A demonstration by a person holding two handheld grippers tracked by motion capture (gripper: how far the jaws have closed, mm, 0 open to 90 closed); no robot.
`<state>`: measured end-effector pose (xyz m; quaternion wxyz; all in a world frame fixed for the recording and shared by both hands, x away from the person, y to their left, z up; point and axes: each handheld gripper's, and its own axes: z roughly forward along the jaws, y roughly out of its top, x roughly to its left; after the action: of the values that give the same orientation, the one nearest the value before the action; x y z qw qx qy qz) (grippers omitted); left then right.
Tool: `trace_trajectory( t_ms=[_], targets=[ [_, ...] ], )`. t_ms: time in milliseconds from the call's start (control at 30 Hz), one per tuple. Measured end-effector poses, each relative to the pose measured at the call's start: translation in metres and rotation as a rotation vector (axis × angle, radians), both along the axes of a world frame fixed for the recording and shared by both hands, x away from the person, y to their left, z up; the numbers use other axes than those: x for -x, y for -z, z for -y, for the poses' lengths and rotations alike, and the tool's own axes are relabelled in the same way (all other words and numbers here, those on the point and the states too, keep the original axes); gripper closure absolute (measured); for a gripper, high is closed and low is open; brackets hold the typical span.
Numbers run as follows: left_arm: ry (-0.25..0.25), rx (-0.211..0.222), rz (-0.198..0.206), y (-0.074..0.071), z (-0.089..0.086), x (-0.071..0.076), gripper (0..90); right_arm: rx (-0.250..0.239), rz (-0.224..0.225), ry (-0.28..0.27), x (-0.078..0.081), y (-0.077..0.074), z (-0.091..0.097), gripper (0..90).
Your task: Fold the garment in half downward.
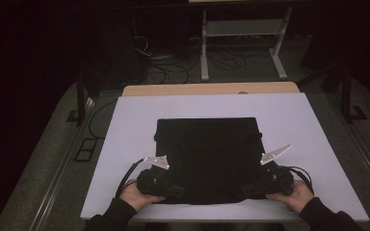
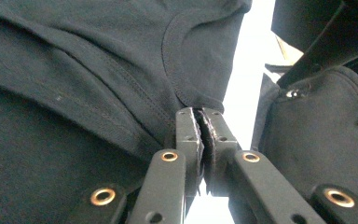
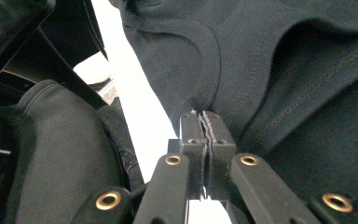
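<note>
Black garment (image 2: 98, 70) between jaws (pinched)

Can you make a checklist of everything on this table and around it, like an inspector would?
Surface: white board on a wooden table.
Job's things: black T-shirt, folded, lying flat.
Clutter: nothing seen.
Grippers: left gripper and right gripper each shut on the shirt's near edge.
Cables: one trails from each gripper; more cables on the floor.
Surroundings: dark room, white table frame behind.
</note>
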<state>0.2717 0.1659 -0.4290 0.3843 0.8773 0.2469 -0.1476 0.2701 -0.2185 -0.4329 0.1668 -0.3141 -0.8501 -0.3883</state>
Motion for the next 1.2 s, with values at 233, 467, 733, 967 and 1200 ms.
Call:
trace_trajectory(
  t_ms=[233,467,733,967,1200],
  targets=[
    [0.013,-0.030,-0.028,0.004,-0.001,0.002,84.5,0.006,-0.003,-0.010,0.005,0.000,0.002,86.6],
    [0.020,-0.034,-0.036,0.005,-0.003,0.005,84.4,0.010,-0.007,-0.026,0.010,0.000,0.001,86.5],
    [0.026,-0.040,-0.045,0.006,-0.004,0.007,84.2,0.018,-0.006,-0.025,0.014,-0.001,0.002,86.4],
    [0.041,-0.046,-0.038,0.005,-0.004,0.010,79.4,0.024,-0.009,-0.022,0.016,-0.001,0.003,85.6],
    [0.043,-0.037,-0.010,0.000,-0.006,0.013,68.8,0.019,-0.005,-0.019,0.018,-0.003,0.004,78.5]
  ],
)
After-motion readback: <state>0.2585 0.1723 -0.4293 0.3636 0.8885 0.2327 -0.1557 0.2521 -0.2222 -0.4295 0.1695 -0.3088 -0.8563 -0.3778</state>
